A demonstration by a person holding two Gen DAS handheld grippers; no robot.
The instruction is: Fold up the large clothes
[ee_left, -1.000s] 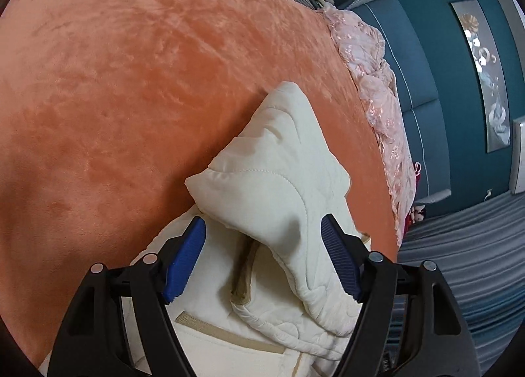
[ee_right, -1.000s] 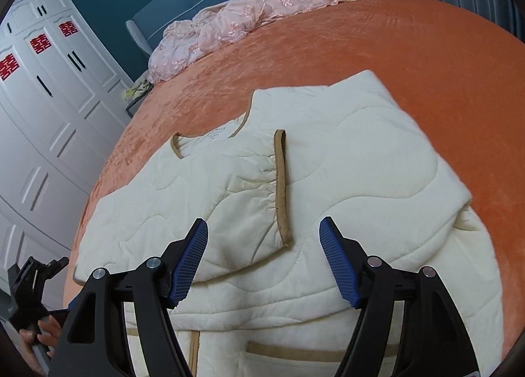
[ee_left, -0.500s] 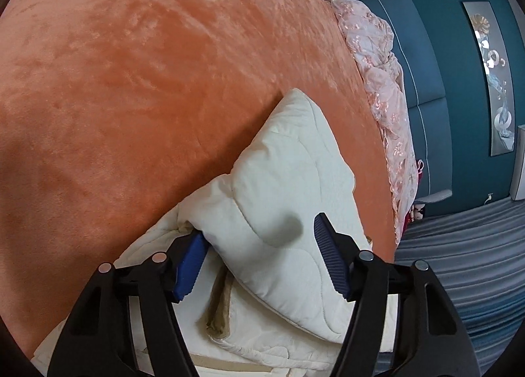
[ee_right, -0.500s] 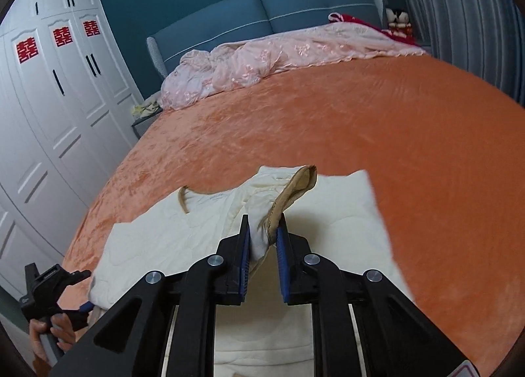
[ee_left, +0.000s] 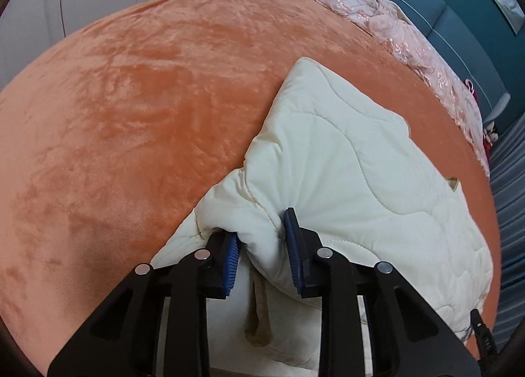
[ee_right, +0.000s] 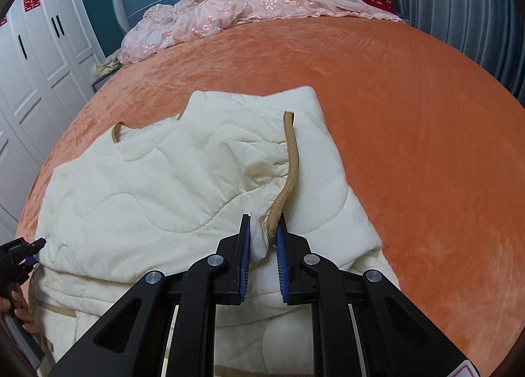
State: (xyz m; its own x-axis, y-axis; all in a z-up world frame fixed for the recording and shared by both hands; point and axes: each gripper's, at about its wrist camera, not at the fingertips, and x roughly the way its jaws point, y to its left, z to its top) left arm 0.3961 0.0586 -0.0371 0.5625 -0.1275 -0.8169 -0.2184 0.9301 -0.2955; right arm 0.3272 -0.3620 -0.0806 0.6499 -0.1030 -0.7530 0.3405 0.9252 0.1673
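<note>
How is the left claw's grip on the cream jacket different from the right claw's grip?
The left claw pinches a thick bunched fold of plain quilted fabric on the cream jacket; the right claw clamps a thin tan-trimmed edge. The left claw's jaws, which just closed, stand wider apart than the right's. Both have blue pads pressing on cloth.

Bed (ee_right: pixel 410 121): wide, covered edge to edge in an orange plush blanket (ee_left: pixel 147 108). Near side: cream quilted jacket (ee_right: pixel 157 186) with tan trim, partly folded. Far end, against the blue headboard: crumpled pink lace coverlet (ee_right: pixel 229 12).
</note>
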